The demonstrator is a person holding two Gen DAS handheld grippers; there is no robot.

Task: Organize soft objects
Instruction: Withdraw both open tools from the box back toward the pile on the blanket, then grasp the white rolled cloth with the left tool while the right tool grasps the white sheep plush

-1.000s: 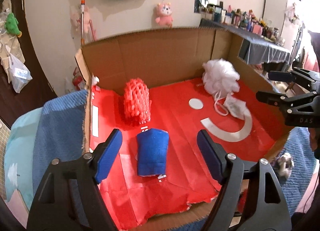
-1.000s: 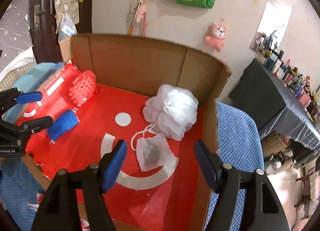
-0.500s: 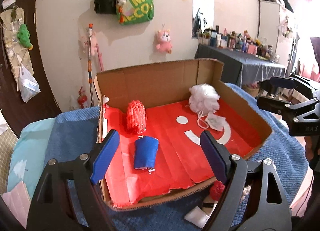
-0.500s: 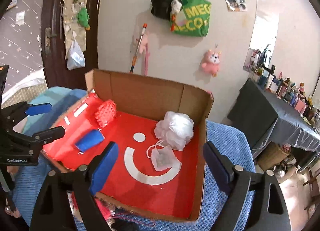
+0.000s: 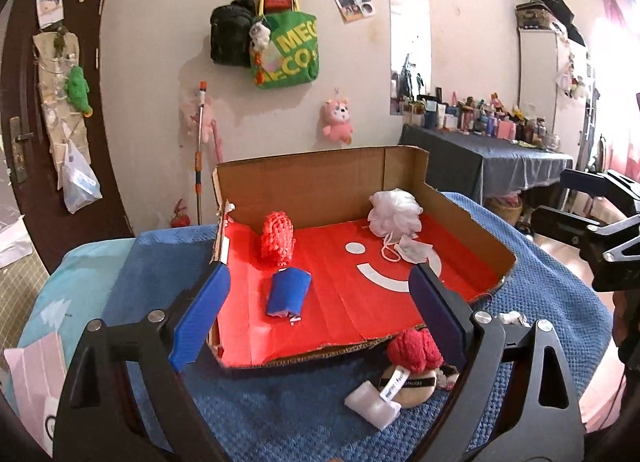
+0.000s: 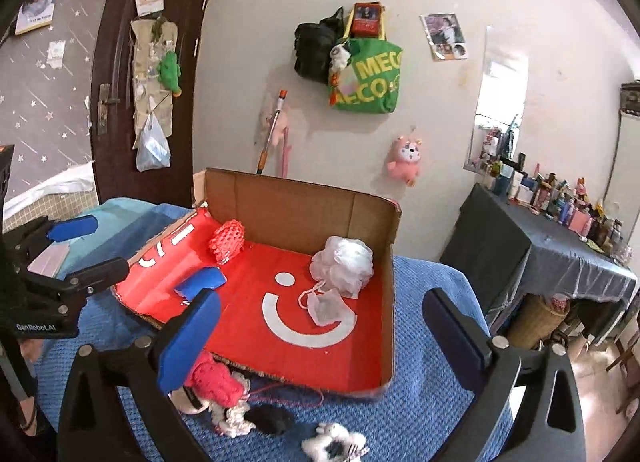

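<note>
Progress looks to me about halfway. Inside the shallow cardboard box with the red smiley liner (image 5: 468, 218) four soft things already lie: a red knitted mesh pouch (image 5: 277, 237) near the back left corner, a blue rolled cloth (image 5: 289, 291) in front of it, a white bath pouf (image 5: 394, 211) at the back right corner, and a small white mesh bag (image 5: 412, 251) touching the pouf's front. My left gripper (image 5: 316, 312) and right gripper (image 6: 320, 336) have both just been spreading their jaws and now stand wide, nothing between the pads; both hang released, back from the box's near edge.

Still outside, on the blue towel-covered bed (image 5: 280, 414) just beyond that near edge, I see a red woolly ball (image 5: 414, 350), a round beige puff with a black band (image 5: 408, 386), a white folded pad (image 5: 372, 406), and in the right view a black-and-white fluffy piece (image 6: 336, 442). Those remain to be lifted in, I judge.
</note>
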